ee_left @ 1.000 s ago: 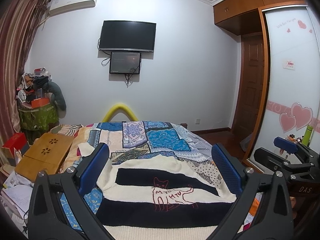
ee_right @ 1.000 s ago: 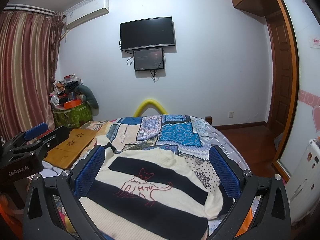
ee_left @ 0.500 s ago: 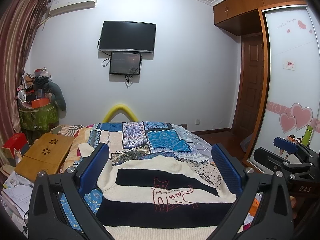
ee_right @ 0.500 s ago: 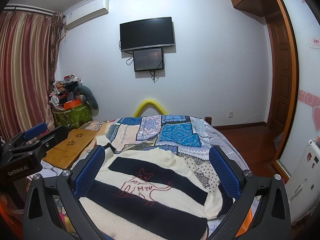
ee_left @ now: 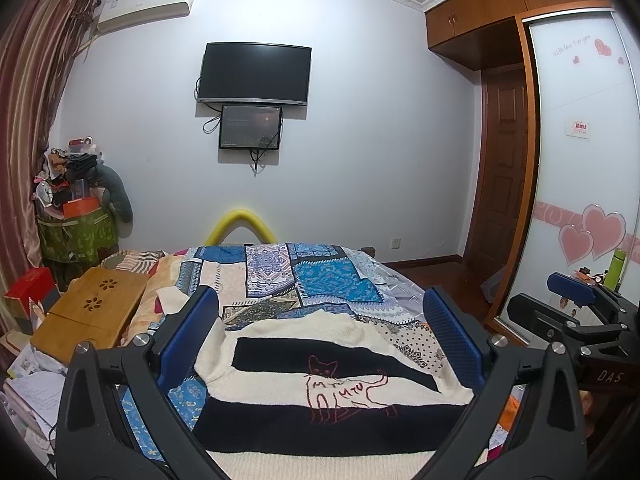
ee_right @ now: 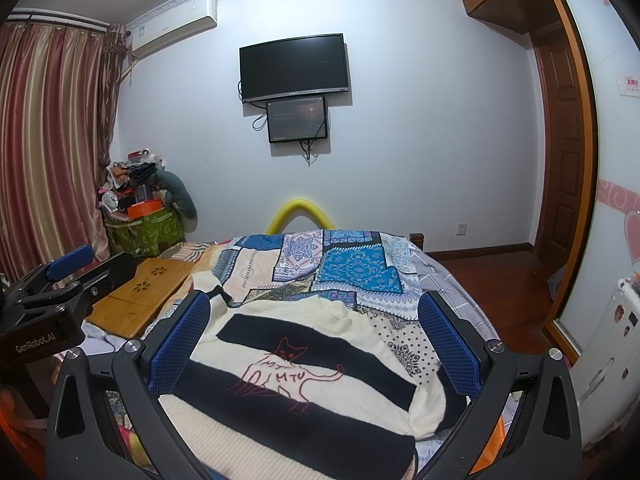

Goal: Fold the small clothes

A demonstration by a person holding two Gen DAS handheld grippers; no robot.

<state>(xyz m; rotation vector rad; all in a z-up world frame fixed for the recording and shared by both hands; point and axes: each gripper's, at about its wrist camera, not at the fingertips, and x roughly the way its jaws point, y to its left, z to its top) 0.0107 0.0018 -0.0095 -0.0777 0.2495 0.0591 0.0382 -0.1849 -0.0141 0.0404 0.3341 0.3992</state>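
Sweater lies spread flat on the bed, on the patchwork quilt, w/ its neckline toward the far wall. In the left wrist view the left gripper hangs above it, jaws wide apart, nothing between them; sweater fills the gap btwn the 2 blue pads, not touched as far as I can see. Right gripper same in its own view: spread wide, empty, sweater framed btwn its pads.

Left view also catches the right gripper at its right edge, near the wardrobe door w/ 2 pink hearts, plus a green bottle. Right view instead shows the left gripper at its left edge, in front of the striped curtains, and a white appliance at far right. Both show the wall TV and wooden lap desk beside the bed.

Sweater: cream knit w/ 2 broad black bands, a red outline cat stitched on the chest w/ letters on its body. Right sleeve area looks tucked under in the right view.
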